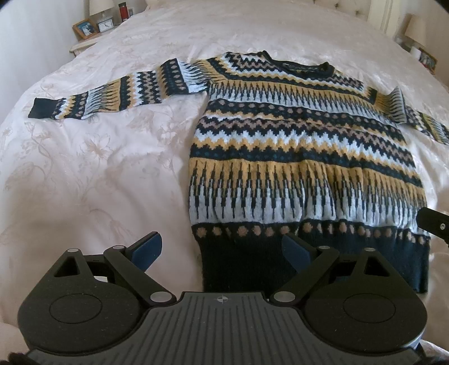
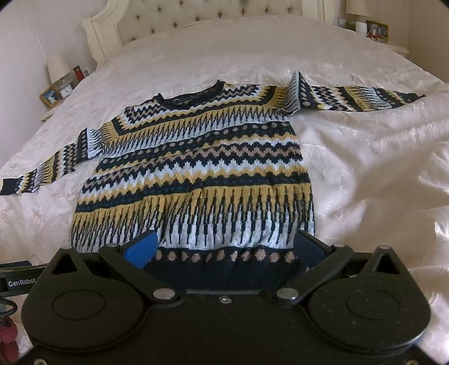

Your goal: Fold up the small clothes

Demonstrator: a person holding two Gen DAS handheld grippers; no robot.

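Across a wide bed [image 1: 84,168], covered by a pale floral bedspread [image 2: 364,168], a patterned knit sweater [image 1: 294,157] is laid flat, face up. Bands of navy, mustard, white and tan zigzags are seen on it, with the dark neckline [image 2: 190,98] toward the tufted headboard [image 2: 196,16] and the navy hem [image 1: 252,264] nearest the cameras. Both sleeves are spread outward to the sides; the left sleeve [image 1: 106,92] ends in a dark cuff [image 1: 42,108].

Near the hem, the left gripper [image 1: 221,250] is held with its blue-padded fingers [image 1: 147,250] spread wide, nothing between them; it sits at the sweater's lower left corner. The right gripper [image 2: 224,250] is likewise released, its fingers parted over the hem band.

Beside the bed, a nightstand [image 1: 84,45] is seen bearing a lamp [image 1: 101,8], a framed photo [image 1: 85,28], a small clock [image 1: 106,25] and a red bottle [image 1: 123,11]. No containers are visible apart from that bottle, whose contents cannot be told.
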